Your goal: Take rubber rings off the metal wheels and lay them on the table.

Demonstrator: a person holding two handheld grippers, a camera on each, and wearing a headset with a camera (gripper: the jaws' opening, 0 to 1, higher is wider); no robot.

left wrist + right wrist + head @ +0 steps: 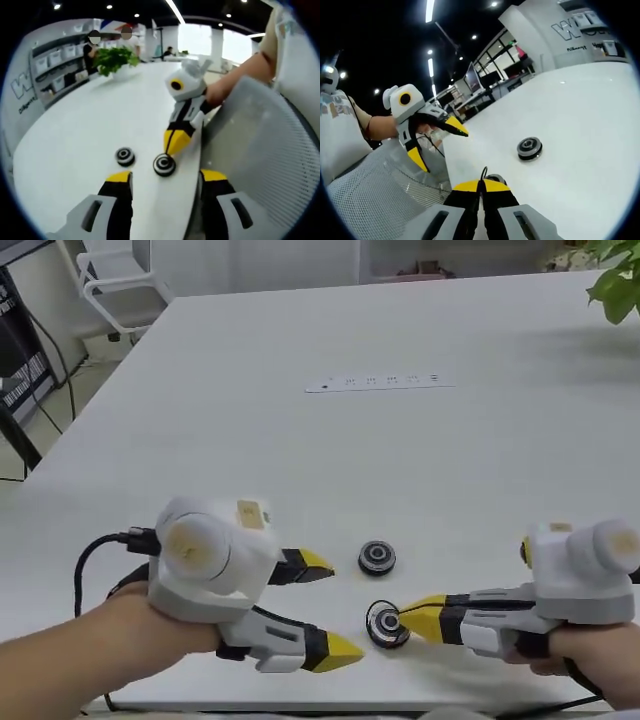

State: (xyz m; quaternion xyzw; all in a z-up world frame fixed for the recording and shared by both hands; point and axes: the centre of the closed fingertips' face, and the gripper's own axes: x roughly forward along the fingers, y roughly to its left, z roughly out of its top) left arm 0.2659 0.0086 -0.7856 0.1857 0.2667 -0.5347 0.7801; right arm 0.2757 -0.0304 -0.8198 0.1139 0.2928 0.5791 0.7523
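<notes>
Stripping the near wheel (385, 626) is in hand, I'd say — right gripper (412, 617), jaws pressed together, tips against it (pinching anything? can't tell). Left gripper (332, 607), jaws spread, wheel ahead between them, should clamp it next.

Head view: green plant (618, 280) upper right, white chair (115, 260) upper left, socket strip (378, 382) top centre. Left gripper view: mesh chair (260, 145) at right, shelves w/ bins (57, 75) upper left.

Head view overhead; opposed gripper views share wheels (125, 156) (164, 165).
</notes>
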